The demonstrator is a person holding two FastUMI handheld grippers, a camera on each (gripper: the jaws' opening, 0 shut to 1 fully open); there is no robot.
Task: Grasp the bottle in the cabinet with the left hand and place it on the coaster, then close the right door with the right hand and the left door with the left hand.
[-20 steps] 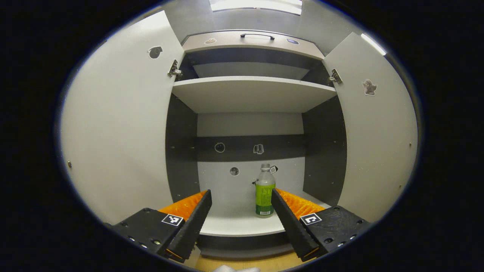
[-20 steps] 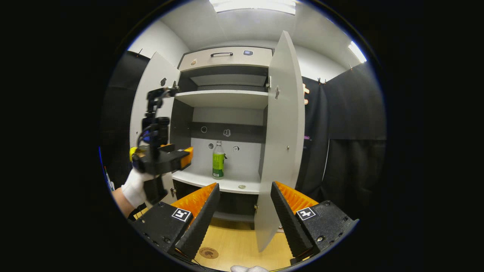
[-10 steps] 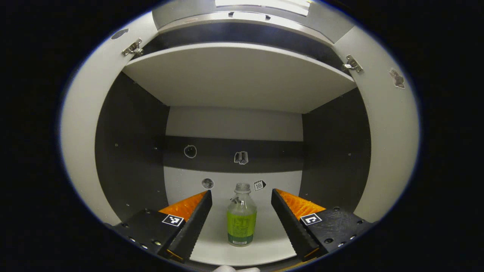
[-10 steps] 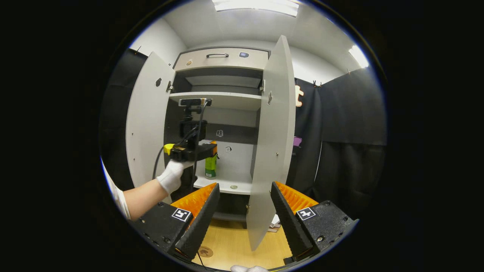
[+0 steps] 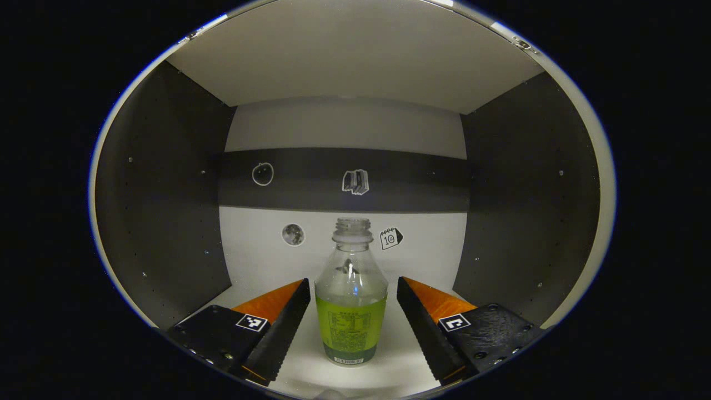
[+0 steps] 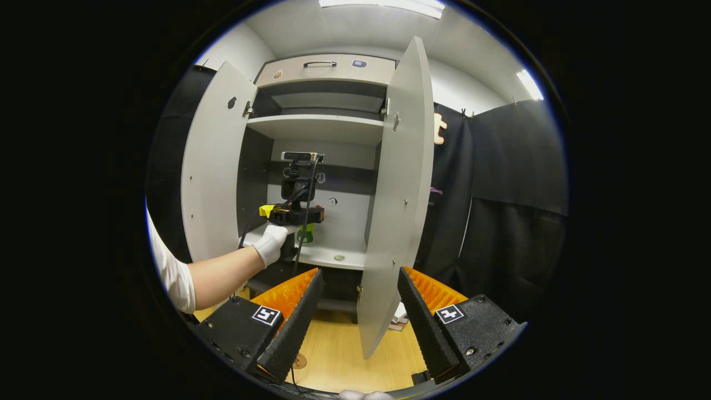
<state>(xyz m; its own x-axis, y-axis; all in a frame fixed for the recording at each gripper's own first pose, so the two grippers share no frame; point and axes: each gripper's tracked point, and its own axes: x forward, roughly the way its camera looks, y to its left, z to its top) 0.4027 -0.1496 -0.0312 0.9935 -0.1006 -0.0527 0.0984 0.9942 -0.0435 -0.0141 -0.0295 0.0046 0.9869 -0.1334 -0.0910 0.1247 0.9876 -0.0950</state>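
Ceiling light panels (image 6: 383,4) glare white at the top of the right gripper view. Inside the cabinet (image 5: 166,194) the light is dimmer, side walls shadowed. Both views are sharp, with fisheye bending straight edges near the rim.

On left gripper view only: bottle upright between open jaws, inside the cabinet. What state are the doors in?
Observer: Both are open. The left door and the right door stand swung wide out from the cabinet.
Operator: Where's the coaster? Nothing like it on my shelf.
Observer: What looks like the coaster, a small brown disc, lies on the wooden surface below the cabinet, partly behind a finger of the right gripper.
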